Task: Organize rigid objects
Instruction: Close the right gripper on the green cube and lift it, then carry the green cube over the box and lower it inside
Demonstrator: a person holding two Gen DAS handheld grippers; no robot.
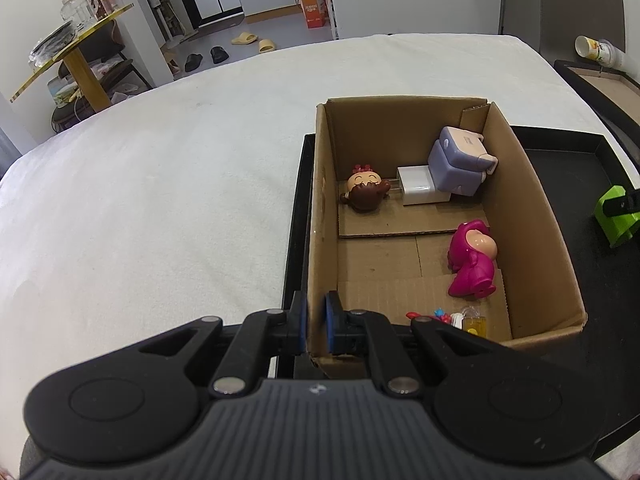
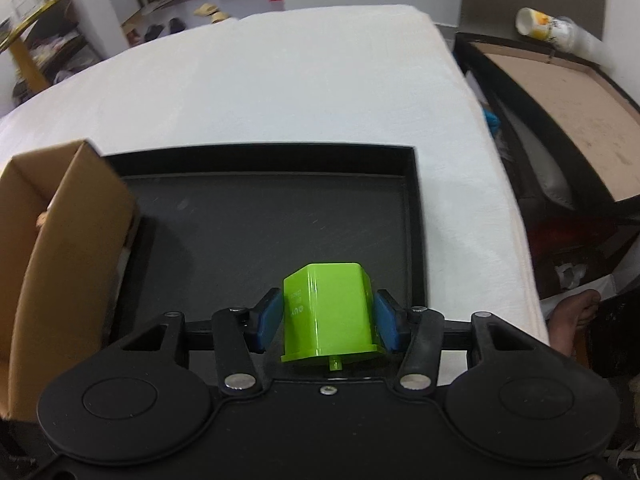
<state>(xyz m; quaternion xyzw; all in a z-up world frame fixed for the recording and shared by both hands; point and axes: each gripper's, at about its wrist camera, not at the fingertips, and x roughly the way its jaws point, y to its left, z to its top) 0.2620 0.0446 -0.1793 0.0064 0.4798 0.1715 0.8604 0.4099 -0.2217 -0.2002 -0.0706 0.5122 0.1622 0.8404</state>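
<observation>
Right gripper (image 2: 328,322) clenched on green block (image 2: 330,312) above black tray (image 2: 412,216). Cardboard box (image 2: 76,236) lying to its left — left gripper (image 1: 316,322) nearer, pinching the box's near wall. Beyond, white bed (image 2: 304,80); cluttered room behind.

Black tongs (image 2: 327,322) (blue pads (image 2: 269,318)), silver pivot screws, ribbed housing
</observation>
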